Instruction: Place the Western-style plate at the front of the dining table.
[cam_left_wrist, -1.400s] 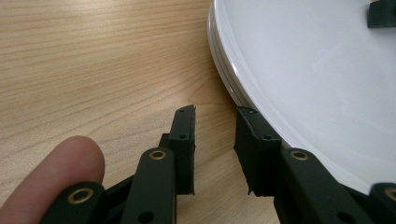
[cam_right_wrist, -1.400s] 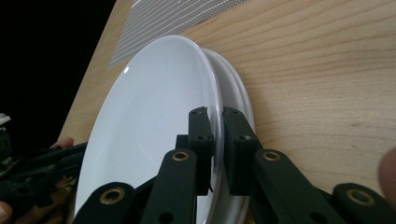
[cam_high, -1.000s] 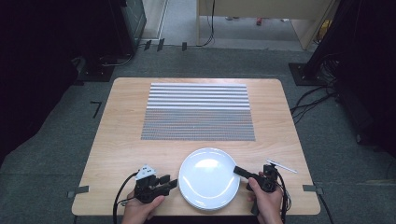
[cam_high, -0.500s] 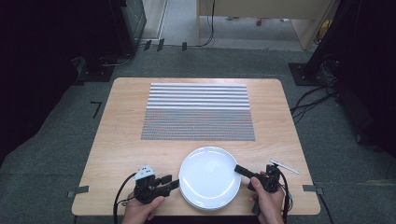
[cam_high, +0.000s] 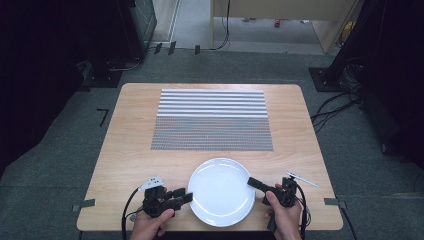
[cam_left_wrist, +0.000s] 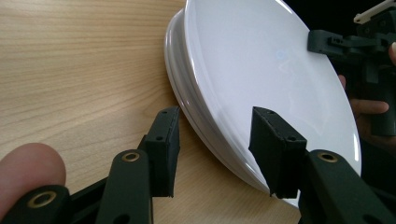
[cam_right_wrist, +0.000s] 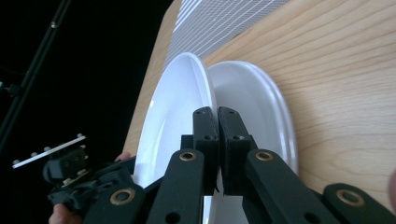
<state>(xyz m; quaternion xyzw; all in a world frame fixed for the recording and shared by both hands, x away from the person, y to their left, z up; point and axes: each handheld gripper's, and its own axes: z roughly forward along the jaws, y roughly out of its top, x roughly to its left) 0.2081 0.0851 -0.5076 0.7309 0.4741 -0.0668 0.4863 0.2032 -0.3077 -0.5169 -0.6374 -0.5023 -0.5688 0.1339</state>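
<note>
1. We find a stack of white plates (cam_high: 220, 190) at the near edge of the wooden table (cam_high: 130, 150), between the two hands.
2. The right gripper (cam_high: 256, 183) has its jaws clenched on the rim of the top plate (cam_right_wrist: 173, 116). In the right gripper view that plate is tipped up on this side, clear of the plate below (cam_right_wrist: 254, 100).
3. The left gripper (cam_high: 186, 197) stands at the opposite rim. In the left gripper view its jaws are released and straddle the edge of the stack, one over the plate face and one beside the rim over the wood; the pads do not press on it.
4. A striped and gridded mat (cam_high: 212, 120) lies beyond the plates, well apart, obstructing nothing.
5. A small white stick-like part (cam_high: 301, 179) sits just to the right of the right hand; we cannot tell what it is.
6. Cables (cam_high: 335, 107) lie on the floor to the right of the table.
</note>
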